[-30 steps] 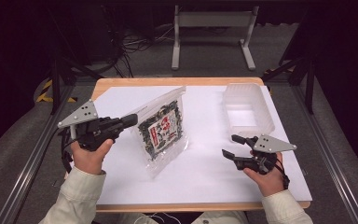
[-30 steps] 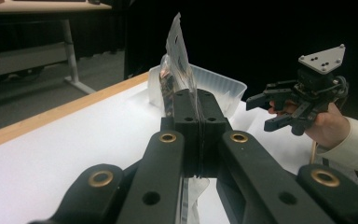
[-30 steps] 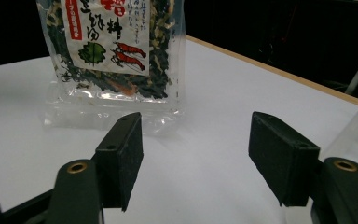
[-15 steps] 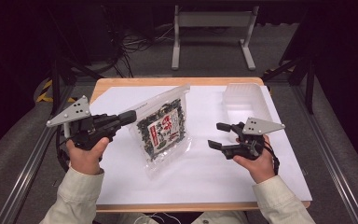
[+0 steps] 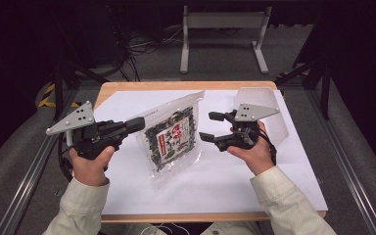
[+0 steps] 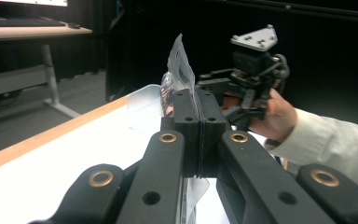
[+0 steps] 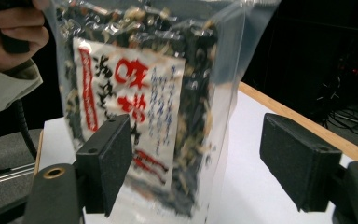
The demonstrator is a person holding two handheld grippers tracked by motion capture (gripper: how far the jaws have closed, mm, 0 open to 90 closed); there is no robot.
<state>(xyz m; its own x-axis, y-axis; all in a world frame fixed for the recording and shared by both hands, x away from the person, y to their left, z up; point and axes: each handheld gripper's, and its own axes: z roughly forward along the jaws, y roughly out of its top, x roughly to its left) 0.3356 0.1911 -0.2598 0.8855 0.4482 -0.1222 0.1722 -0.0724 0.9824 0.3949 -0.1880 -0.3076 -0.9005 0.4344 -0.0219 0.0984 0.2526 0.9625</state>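
Clear plastic forms the bag (image 5: 172, 138), which holds dark dried flakes and a white label with red and blue print. It hangs upright above the middle of the counter (image 5: 215, 181), whose top is covered by a white sheet, with its lower edge close to that sheet.

At the left of the high view, the left tongs (image 5: 136, 124) are clamped on the bag's upper left edge; in the left gripper view the two black pads (image 6: 186, 122) press flat together with the thin film pinched between them.

The right tongs (image 5: 211, 126) sit just right of the bag, raised off the counter and pointing left at it. Their jaws have just been opening and stand wide apart. In the right gripper view the bag fills the space ahead, beyond the left pad (image 7: 106, 158), and neither pad presses on it.

A clear plastic container (image 5: 269, 110) rests at the far right of the counter, behind the right hand (image 5: 252, 152).
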